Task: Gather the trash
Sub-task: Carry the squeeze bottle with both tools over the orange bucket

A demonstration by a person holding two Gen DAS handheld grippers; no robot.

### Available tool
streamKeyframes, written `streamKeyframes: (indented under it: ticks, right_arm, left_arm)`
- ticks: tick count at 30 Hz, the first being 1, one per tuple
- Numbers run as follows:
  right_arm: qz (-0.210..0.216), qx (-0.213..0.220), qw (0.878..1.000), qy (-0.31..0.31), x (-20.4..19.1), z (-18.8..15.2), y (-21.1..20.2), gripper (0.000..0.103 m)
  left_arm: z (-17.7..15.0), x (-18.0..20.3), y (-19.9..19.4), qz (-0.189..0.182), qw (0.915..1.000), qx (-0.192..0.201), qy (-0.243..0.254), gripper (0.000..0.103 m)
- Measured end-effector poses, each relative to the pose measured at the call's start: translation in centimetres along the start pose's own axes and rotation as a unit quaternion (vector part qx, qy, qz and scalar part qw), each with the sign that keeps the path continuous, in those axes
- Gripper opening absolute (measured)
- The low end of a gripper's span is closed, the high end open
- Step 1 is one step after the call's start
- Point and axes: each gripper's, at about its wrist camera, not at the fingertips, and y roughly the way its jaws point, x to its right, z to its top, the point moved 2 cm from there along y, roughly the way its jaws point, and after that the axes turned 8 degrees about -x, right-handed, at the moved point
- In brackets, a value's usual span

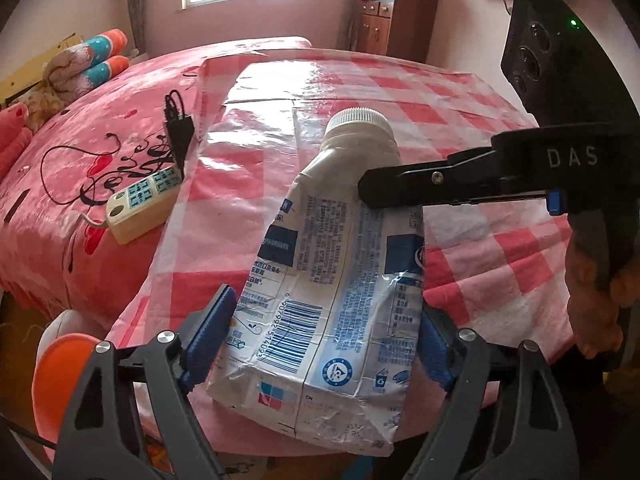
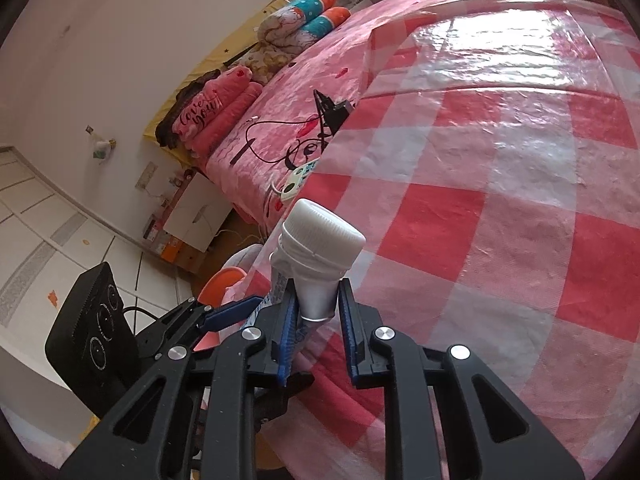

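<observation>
Left gripper reaching forward over the bed edge, pads clamped on the base of a crumpled white carton. Right gripper crossing in from the right, clenched on the carton's neck below its white cap. Held aloft above the checkered sheet.

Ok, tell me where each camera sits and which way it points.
Left wrist: behind the left tool, which grips the lower end of the flattened milk carton; faces across the checked cloth toward the window; right tool and the person's hand show.
Right wrist: behind the right tool at the carton's neck, under the cap; left tool shows.
Shared: carton, cloth, power strip.
</observation>
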Motion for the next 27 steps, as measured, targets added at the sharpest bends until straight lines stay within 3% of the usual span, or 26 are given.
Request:
streamKeyframes:
  ticks: [4, 7, 8, 9, 10, 14, 18, 27]
  right_arm:
    - [-0.001, -0.004, 1.000, -0.013, -1.4, 0.2, 0.2, 0.024]
    - [0.000, -0.014, 1.000, -0.017, -2.5, 0.4, 0.8, 0.033]
    - [0.003, -0.019, 1.000, -0.015, -2.7, 0.4, 1.1, 0.038]
    - [0.005, -0.022, 1.000, -0.013, -2.9, 0.4, 1.4, 0.041]
    - [0.011, -0.026, 1.000, -0.012, -3.2, 0.3, 1.7, 0.045]
    - [0.030, -0.037, 0.998, -0.029, -5.2, 0.4, 2.8, 0.049]
    - [0.010, -0.039, 0.998, -0.046, -6.7, 0.5, 3.6, 0.049]
    - [0.030, -0.078, 0.996, -0.013, -6.3, 0.8, 5.6, 0.049]
  left_arm:
    - [-0.4, -0.7, -0.8, -0.004, 0.9998, 0.009, -0.019, 0.082]
    - [-0.7, -1.3, -1.7, -0.001, 0.9993, 0.022, -0.032, 0.081]
    - [-0.9, -1.7, -2.2, 0.000, 0.9989, 0.028, -0.038, 0.051]
    - [-1.0, -2.0, -2.6, -0.004, 0.9986, 0.029, -0.044, 0.042]
    - [-1.2, -2.5, -3.0, -0.002, 0.9979, 0.033, -0.056, 0.040]
    - [-1.9, -4.3, -3.5, -0.010, 0.9953, 0.039, -0.088, 0.039]
    - [-2.2, -4.3, -3.5, -0.006, 0.9951, 0.047, -0.087, 0.040]
    - [-2.4, -4.7, -3.6, -0.016, 0.9930, 0.057, -0.103, 0.040]
